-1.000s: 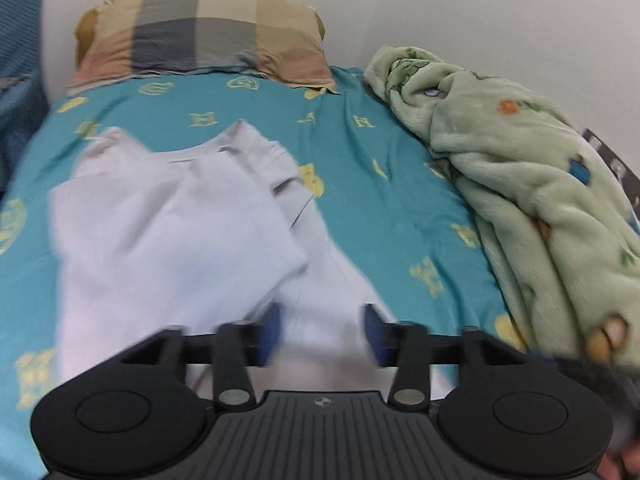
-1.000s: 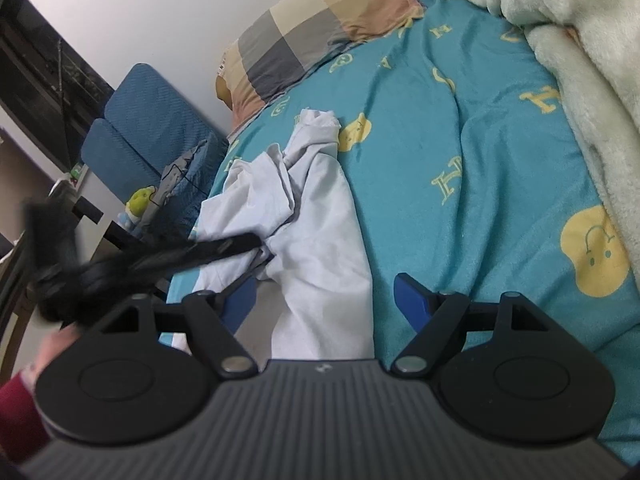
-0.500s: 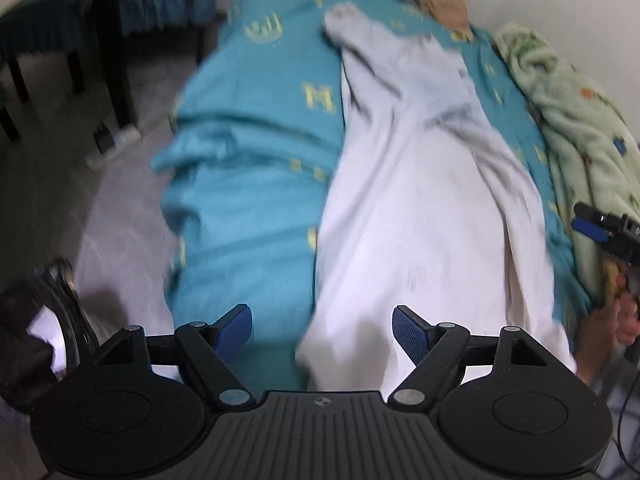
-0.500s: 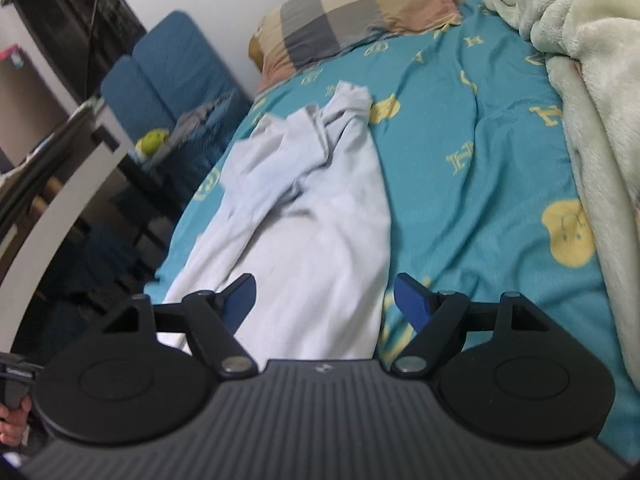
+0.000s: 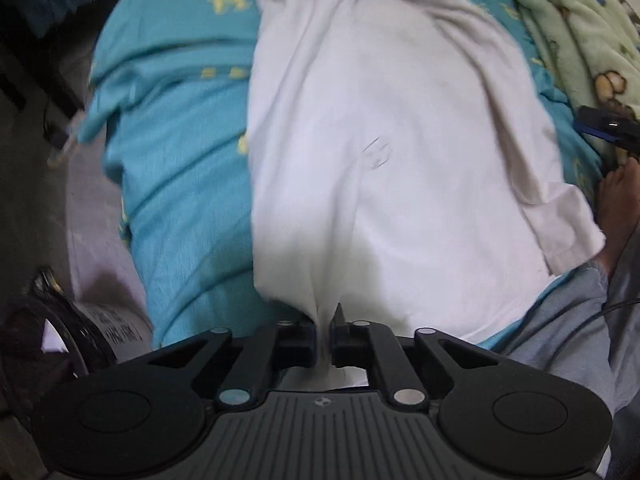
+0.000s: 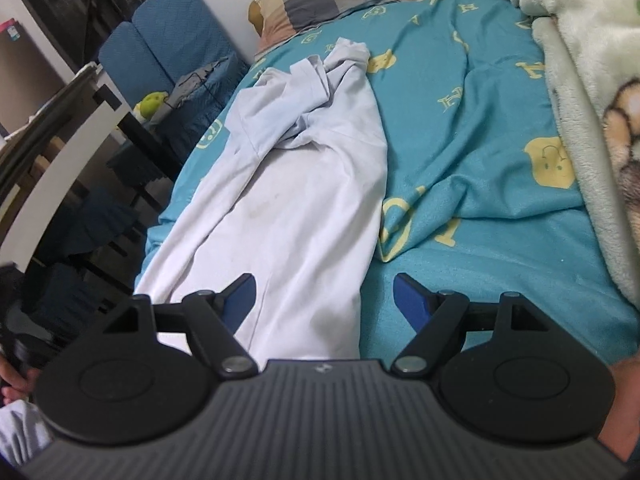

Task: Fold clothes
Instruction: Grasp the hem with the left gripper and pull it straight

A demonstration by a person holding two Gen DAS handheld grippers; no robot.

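Left gripper [image 5: 325,334] clamped on near hem of white shirt [image 5: 380,140] — shirt lies lengthwise on the bed [image 6: 480,140], long axis running near to far. Right gripper [image 6: 324,300], fingers apart and empty, hovers above near hem — right corner unheld.

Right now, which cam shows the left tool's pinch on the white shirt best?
Left wrist: the left tool is shut on the white shirt, hem bunched between its fingers. Right wrist shows the shirt's length on the bed, not that pinch.
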